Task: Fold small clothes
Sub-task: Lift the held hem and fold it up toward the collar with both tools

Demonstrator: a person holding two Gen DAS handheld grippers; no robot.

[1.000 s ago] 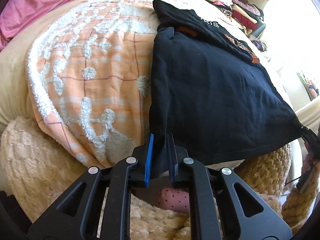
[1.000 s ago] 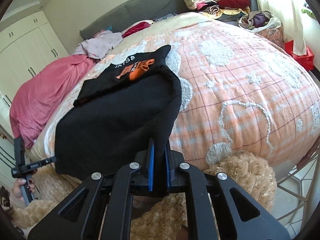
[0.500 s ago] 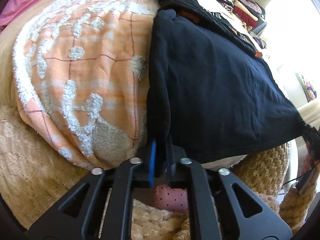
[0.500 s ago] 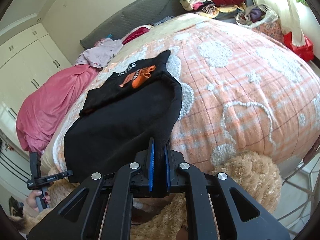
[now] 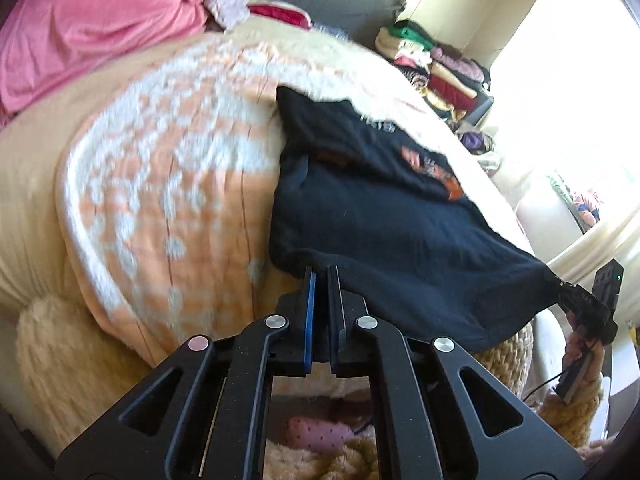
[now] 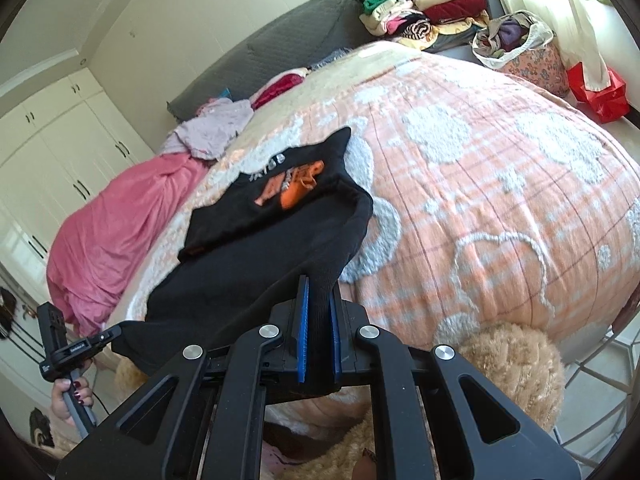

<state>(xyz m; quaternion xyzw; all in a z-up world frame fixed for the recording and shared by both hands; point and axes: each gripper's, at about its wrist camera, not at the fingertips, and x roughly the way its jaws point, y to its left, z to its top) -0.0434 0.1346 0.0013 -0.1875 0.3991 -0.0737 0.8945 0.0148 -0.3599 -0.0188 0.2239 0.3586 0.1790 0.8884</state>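
Both tools lifting | left tool [image 5: 321, 280], right tool [image 6: 318, 300] each clamped on a hem corner of the black shirt [image 6: 256, 264] | shirt draped off bed [image 6: 500, 184] foot edge | keep hem taut, carry level onto the collar

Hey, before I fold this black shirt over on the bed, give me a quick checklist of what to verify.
1. Left tongs grip the black shirt's near corner: ok, but only at the tips.
2. Right tongs grip the other near corner: ok, cloth deep between the pads.
3. Near edge lifted off the blanket: ok.
4. Far half lying flat, orange print up: ok.
5. Sleeves tucked in: cannot tell.
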